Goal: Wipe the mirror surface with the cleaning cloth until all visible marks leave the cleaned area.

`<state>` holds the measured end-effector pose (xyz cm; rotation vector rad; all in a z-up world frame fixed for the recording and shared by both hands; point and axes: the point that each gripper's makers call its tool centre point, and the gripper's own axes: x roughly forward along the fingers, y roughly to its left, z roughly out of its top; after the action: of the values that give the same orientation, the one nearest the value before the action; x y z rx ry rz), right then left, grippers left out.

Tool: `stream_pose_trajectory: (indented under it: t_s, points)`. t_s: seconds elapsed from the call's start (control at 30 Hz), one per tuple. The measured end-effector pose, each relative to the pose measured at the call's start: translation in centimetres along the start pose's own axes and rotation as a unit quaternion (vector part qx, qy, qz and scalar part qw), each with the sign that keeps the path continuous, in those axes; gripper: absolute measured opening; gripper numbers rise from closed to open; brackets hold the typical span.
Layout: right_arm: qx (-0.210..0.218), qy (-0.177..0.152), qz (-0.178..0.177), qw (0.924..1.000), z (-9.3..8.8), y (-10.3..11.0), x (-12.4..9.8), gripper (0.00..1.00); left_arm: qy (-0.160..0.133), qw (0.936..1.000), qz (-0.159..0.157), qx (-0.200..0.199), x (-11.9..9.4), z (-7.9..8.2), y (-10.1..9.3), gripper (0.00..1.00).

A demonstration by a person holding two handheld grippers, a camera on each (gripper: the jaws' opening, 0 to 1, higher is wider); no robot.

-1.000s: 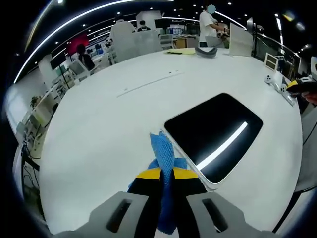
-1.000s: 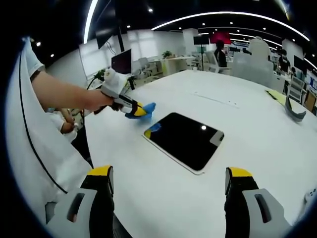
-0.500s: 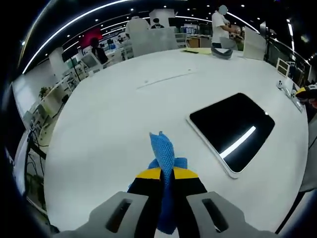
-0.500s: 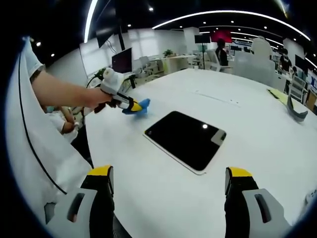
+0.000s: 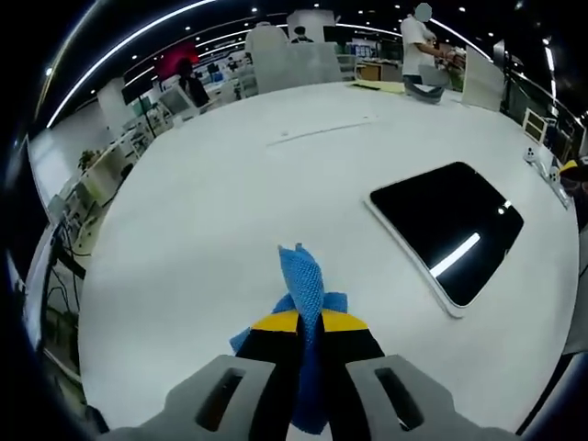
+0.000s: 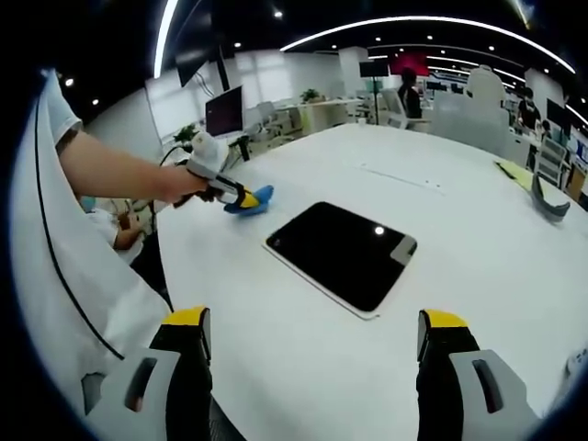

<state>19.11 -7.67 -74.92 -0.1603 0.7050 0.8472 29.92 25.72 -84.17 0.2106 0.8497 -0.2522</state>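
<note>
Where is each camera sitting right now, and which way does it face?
Left gripper view: rides the left gripper, looking along jaws shut on the blue cleaning cloth across the white table; the mirror lies ahead to the right.
Right gripper view: rides the right gripper, jaws wide apart, facing the mirror; the person's forearm and white shirt show at left, holding the left gripper.
Shared: mirror, cloth, table.

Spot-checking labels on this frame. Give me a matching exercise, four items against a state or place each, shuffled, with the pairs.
Items:
1. cleaning cloth
2. mirror
3. right gripper
4. left gripper

States:
A. jaws wide apart, holding nothing
B. flat on the white table, nothing touching it
C. blue, pinched between two jaws
D. shut, held off to the side of the mirror

Pairs: 1-C, 2-B, 3-A, 4-D
</note>
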Motion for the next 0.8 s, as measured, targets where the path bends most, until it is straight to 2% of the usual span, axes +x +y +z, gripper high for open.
stream_pose_trajectory:
  t_s: [0.1, 0.33, 0.57, 0.63, 0.67, 0.73, 0.8]
  points:
    - [0.003, 0.001, 0.001, 1.0, 0.0, 0.0, 0.1, 0.93, 0.007, 0.9999, 0.002, -0.009, 0.2, -0.6, 0.3, 0.04]
    - [0.001, 0.007, 0.002, 1.0, 0.0, -0.1, 0.5, 0.93, -0.002, 0.9996, -0.003, -0.026, 0.2, -0.8, 0.2, 0.04]
    - [0.002, 0.004, 0.004, 1.0, 0.2, -0.1, 0.8, 0.93, -0.019, 0.9967, -0.021, -0.076, 0.3, -0.7, 0.4, 0.05]
    - [0.002, 0.003, 0.004, 1.0, 0.3, -0.1, 0.9, 0.93, -0.024, 0.9973, -0.024, -0.065, 0.2, -0.7, 0.1, 0.06]
    - [0.002, 0.002, 0.005, 1.0, 0.3, 0.0, 1.0, 0.93, -0.026, 0.9985, -0.025, -0.042, 0.2, -0.7, 0.0, 0.06]
    - [0.002, 0.003, 0.006, 1.0, 0.2, 0.0, 1.1, 0.93, -0.026, 0.9984, -0.023, -0.045, 0.2, -0.7, -0.2, 0.08]
    - [0.003, 0.002, 0.007, 1.0, 0.2, 0.1, 1.2, 0.93, -0.035, 0.9991, -0.013, -0.02, 0.2, -0.7, -0.2, 0.09]
